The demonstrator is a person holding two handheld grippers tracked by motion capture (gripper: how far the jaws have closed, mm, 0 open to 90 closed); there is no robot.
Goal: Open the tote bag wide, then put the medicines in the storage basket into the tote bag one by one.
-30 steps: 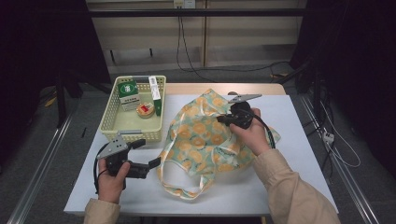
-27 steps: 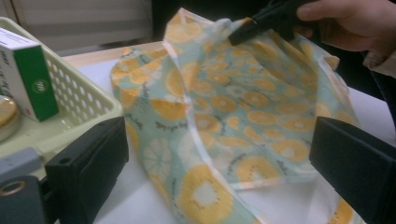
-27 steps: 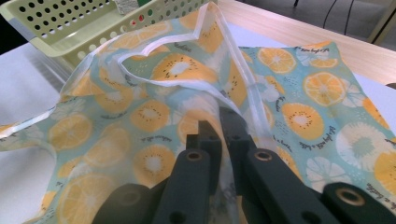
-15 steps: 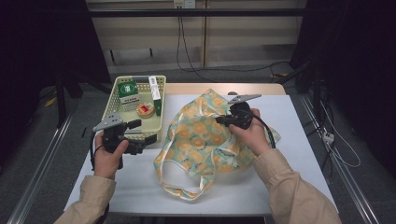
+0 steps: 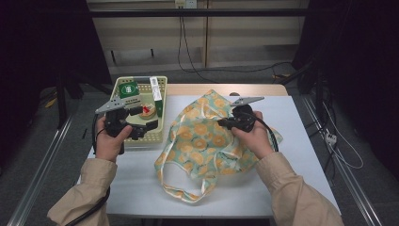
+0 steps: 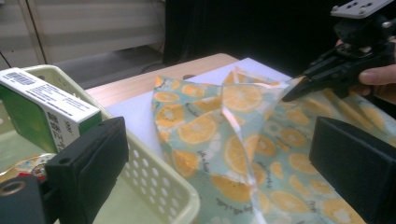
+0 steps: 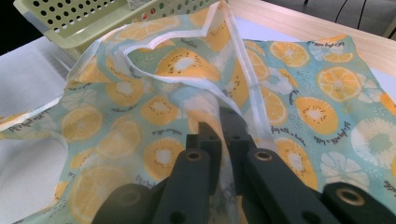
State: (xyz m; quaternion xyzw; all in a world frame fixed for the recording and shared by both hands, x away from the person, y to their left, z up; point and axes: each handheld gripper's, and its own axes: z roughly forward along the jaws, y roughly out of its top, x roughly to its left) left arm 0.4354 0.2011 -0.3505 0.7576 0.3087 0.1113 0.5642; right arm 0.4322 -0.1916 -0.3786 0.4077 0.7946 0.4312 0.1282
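Far left of the bag point(image 5: 211, 136): a green basket point(image 5: 123, 139) with a green box point(image 5: 129, 89), a long white-faced carton point(image 5: 155, 89) and a small round red-topped tin point(image 5: 147, 109) inside. Over the basket's near edge, just left of the bag: left gripper point(image 5: 149, 118), held above the table point(image 5: 301, 141), jaws spread wide with nothing between them; same jaws standing well apart in the left gripper view, basket wall point(image 6: 159, 186) below one and bag cloth below the other. Middle of the white table: orange-print bag, lying crumpled, handles trailing toward the near edge. On the bag's upper right part: right gripper point(image 5: 221, 123), pressed together and pinching a fold of the bag point(image 7: 219, 100), cloth lifted into a ridge at the tips.
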